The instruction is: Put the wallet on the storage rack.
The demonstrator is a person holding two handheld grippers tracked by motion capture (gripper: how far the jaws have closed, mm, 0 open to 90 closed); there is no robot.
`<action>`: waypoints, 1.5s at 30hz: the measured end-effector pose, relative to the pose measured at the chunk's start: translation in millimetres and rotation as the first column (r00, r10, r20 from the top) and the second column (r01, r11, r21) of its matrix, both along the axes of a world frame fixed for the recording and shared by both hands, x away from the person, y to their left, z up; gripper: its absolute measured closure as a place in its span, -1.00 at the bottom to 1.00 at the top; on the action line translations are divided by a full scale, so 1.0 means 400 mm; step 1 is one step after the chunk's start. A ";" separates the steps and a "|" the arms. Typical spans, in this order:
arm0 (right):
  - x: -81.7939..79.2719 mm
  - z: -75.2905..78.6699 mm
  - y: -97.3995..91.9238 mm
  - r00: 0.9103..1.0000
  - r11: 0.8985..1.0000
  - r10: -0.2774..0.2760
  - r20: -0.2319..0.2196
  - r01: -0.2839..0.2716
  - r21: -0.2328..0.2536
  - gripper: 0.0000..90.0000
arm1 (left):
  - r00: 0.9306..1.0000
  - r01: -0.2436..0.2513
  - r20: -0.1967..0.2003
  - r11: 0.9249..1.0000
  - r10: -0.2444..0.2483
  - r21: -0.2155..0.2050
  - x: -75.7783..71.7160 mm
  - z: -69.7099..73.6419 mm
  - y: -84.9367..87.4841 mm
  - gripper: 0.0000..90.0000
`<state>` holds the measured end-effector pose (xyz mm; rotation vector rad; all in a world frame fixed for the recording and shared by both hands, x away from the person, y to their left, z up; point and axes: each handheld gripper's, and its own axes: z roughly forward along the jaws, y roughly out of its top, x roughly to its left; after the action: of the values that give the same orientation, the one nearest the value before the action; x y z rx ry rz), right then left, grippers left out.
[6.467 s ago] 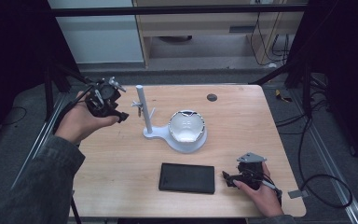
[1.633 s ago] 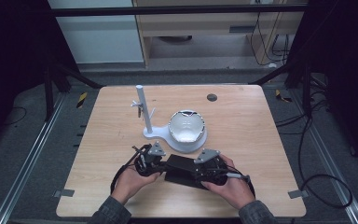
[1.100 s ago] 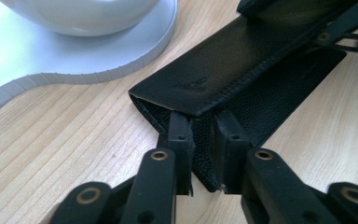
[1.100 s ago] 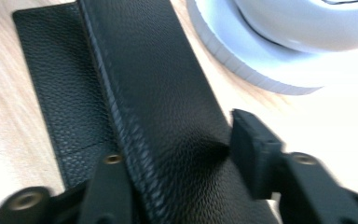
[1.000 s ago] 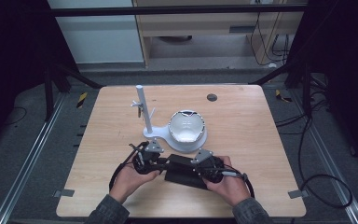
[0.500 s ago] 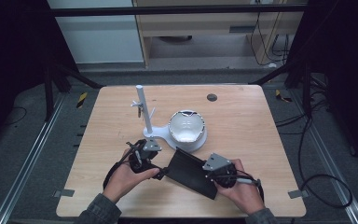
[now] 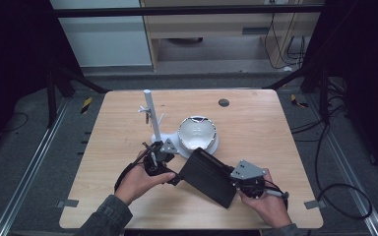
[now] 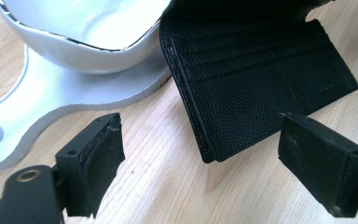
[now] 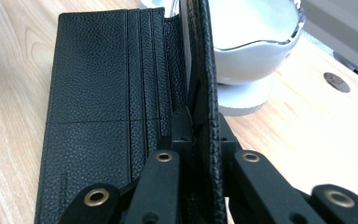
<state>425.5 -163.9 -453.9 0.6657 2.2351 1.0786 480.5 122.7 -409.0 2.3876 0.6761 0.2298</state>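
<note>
High view, left to right: left gripper (image 7: 171, 176) wide open, jaws just spread, holding nothing. Black wallet (image 7: 209, 178) open on table (image 7: 275, 128) near white bowl (image 7: 197, 133). Right gripper (image 7: 236, 183) pinched tight on raised wallet flap.

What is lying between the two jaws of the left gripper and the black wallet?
Only bare wooden table. In the left gripper view, the left gripper is open and the wallet lies just beyond it, untouched by the pads.
</note>
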 end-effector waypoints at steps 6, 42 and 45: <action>0.000 0.005 -0.007 1.000 0.999 -0.009 0.030 0.008 0.036 0.87 | 1.000 0.028 -0.004 1.000 -0.028 -0.002 0.010 -0.010 -0.009 -0.71; -0.007 0.035 -0.022 0.992 0.986 0.010 0.126 -0.031 0.164 0.87 | 0.993 0.077 -0.082 0.995 -0.083 -0.069 0.063 0.011 -0.074 0.05; -0.007 0.029 -0.024 0.993 0.984 0.030 0.118 -0.050 0.169 0.86 | 0.990 0.091 -0.099 0.994 -0.098 -0.068 0.055 0.036 -0.071 0.25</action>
<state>422.6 -173.5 -442.3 0.6154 2.0818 1.3077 502.6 94.2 -394.7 2.3758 0.6059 0.0454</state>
